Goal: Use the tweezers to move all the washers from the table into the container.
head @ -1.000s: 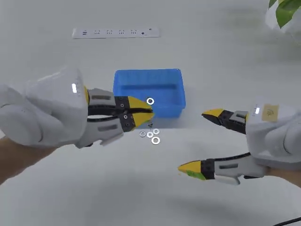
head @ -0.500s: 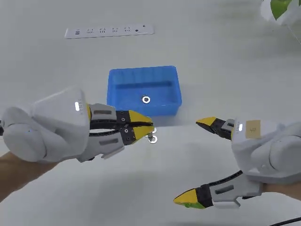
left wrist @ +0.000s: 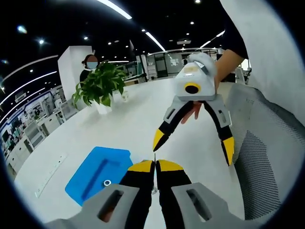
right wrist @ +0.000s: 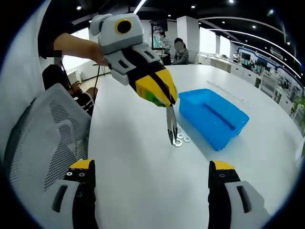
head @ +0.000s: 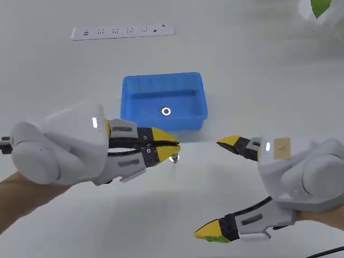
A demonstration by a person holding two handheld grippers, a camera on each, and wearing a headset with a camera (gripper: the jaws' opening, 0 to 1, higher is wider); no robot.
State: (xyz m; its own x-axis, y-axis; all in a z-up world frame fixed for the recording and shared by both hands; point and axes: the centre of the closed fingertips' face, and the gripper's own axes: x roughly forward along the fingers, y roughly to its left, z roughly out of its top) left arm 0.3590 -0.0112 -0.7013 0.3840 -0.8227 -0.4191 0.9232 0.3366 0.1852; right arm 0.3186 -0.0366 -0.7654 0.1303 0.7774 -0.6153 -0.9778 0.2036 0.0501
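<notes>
My left gripper is shut on thin metal tweezers, which point down at a small cluster of washers on the white table. In the head view the gripper covers most of the cluster; one washer peeks out below its tips. Just beyond lies the blue container with one washer inside, also visible in the left gripper view as the container. My right gripper hangs open to the right, holding nothing, with its jaws spread wide.
A white power strip lies at the far edge of the table. A potted plant stands at the far right corner. A mesh chair stands beside the table, and people sit in the background.
My left gripper has shifted slightly forward over the washers, covering most of them, with the tweezers' tip down at the cluster. My right gripper stays open and has dropped lower.
</notes>
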